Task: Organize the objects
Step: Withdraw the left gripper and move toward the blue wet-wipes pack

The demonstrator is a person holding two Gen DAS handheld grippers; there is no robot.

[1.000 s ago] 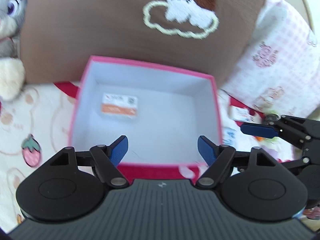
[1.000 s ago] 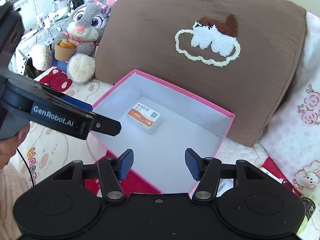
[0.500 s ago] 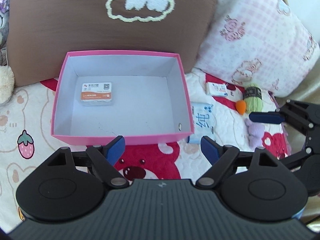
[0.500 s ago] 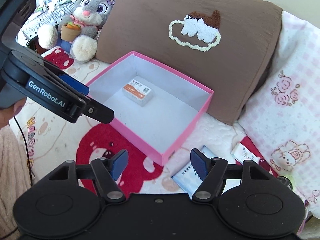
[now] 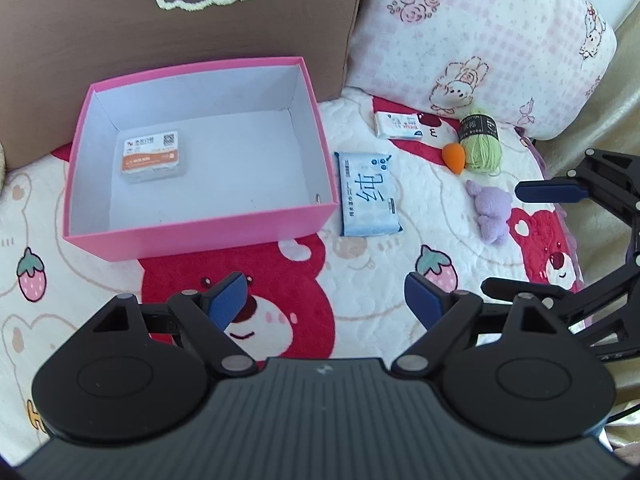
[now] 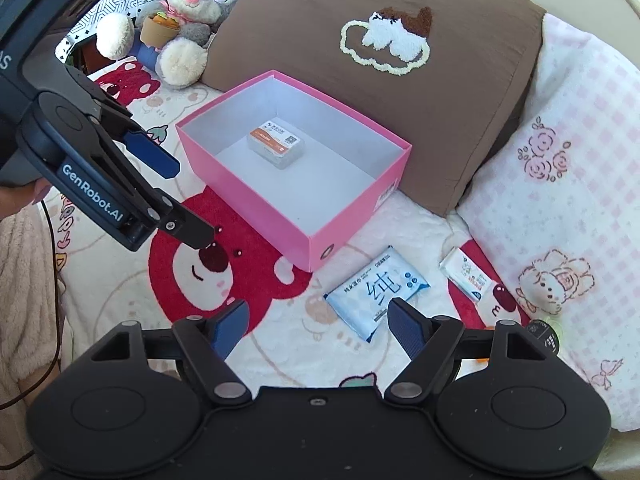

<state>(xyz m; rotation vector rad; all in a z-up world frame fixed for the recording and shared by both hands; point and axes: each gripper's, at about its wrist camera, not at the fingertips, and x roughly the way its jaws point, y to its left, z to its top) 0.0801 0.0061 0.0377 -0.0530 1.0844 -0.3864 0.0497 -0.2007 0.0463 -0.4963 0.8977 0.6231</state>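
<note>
Only the right wrist view catches the grey bunny plush (image 6: 196,4) at upper left; the left wrist view alone shows the green yarn ball (image 5: 480,138), orange sponge (image 5: 454,156) and purple plush (image 5: 492,210) at right. Everything sits on a bed with a bear-print blanket (image 5: 360,280), with a brown pillow (image 6: 400,92) behind. The pink box (image 5: 200,232) holds one small card case (image 5: 154,156); a blue wipes pack (image 5: 370,194) lies just beside the box, a smaller pack (image 5: 398,124) further up. Left gripper (image 5: 324,302) and right gripper (image 6: 318,326) both angle down at the blanket, their fingers having just been opening, wide apart with nothing between them.
</note>
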